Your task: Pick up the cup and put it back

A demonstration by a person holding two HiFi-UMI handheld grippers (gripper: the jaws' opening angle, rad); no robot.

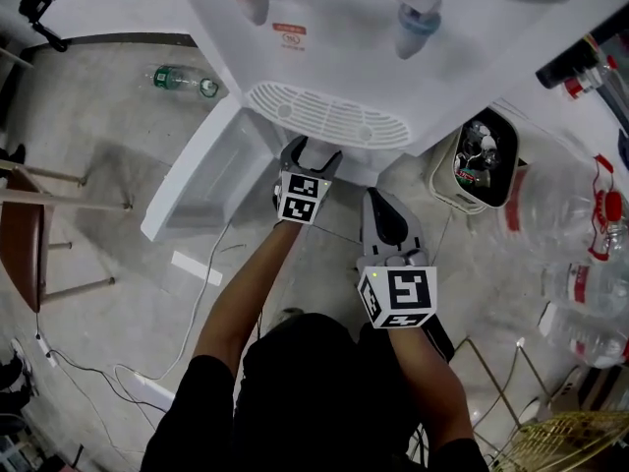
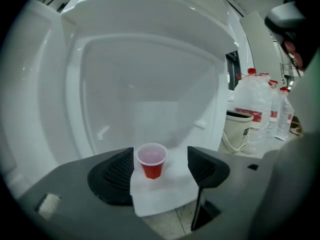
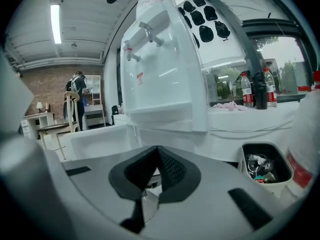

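A small red cup [image 2: 151, 161] with a pale rim stands upright on the white floor of the water dispenser's [image 1: 324, 47] lower compartment [image 2: 150, 84]. In the left gripper view it sits between the fingers of my left gripper [image 2: 160, 158], close to the left pad, and neither pad presses on it. That gripper is open and points into the compartment under the drip tray [image 1: 327, 116]. From the head view the cup is hidden, and the left gripper [image 1: 311, 152] reaches under the dispenser. My right gripper [image 1: 381, 205] hangs back beside it, shut [image 3: 157, 151] and empty.
The compartment's white door [image 1: 197, 190] stands open to the left. A bin of rubbish [image 1: 482, 160] and large water bottles [image 1: 580, 254] are on the right. A green bottle [image 1: 182, 81] lies on the floor, and a chair [image 1: 29, 239] and cables are at the left.
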